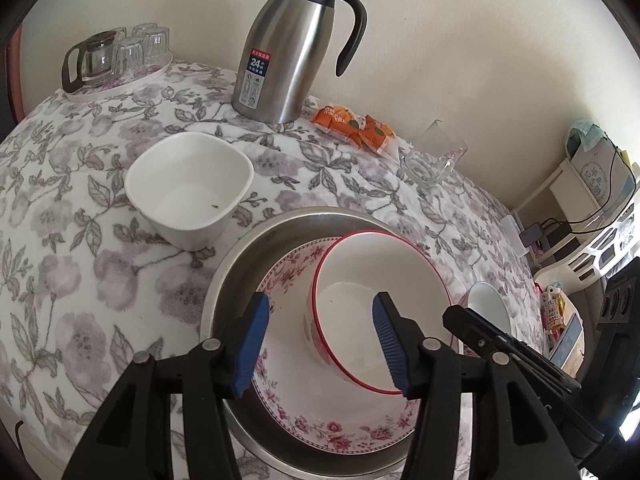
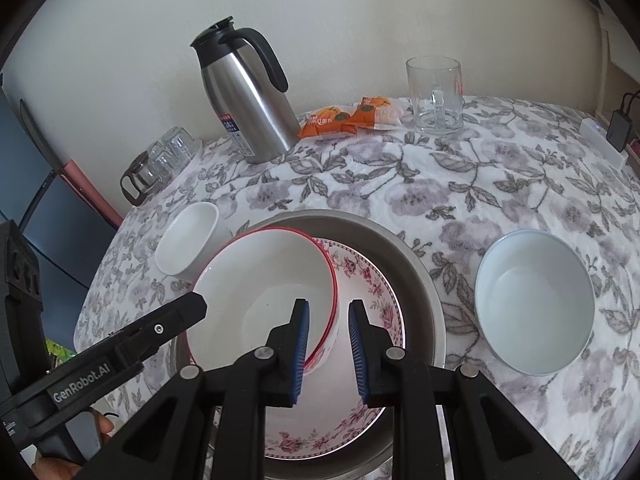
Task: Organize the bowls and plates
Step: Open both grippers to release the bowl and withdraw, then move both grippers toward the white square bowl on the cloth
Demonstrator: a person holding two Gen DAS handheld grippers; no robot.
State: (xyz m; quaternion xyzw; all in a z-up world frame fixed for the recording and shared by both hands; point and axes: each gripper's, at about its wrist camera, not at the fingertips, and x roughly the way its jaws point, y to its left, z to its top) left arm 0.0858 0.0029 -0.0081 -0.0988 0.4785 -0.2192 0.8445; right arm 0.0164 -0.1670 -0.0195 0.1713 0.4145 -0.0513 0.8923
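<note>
A red-rimmed bowl rests tilted in a floral plate, which lies in a steel basin. My left gripper is open, its jaws straddling the bowl's near wall without touching. My right gripper is open, its jaws on either side of the bowl's right rim with a gap. A square white bowl stands left of the basin. A round pale bowl stands right of it.
A steel thermos jug, orange snack packets and a glass mug stand along the back wall. A tray of glasses is at the back left. Shelves and cables are off the table's right edge.
</note>
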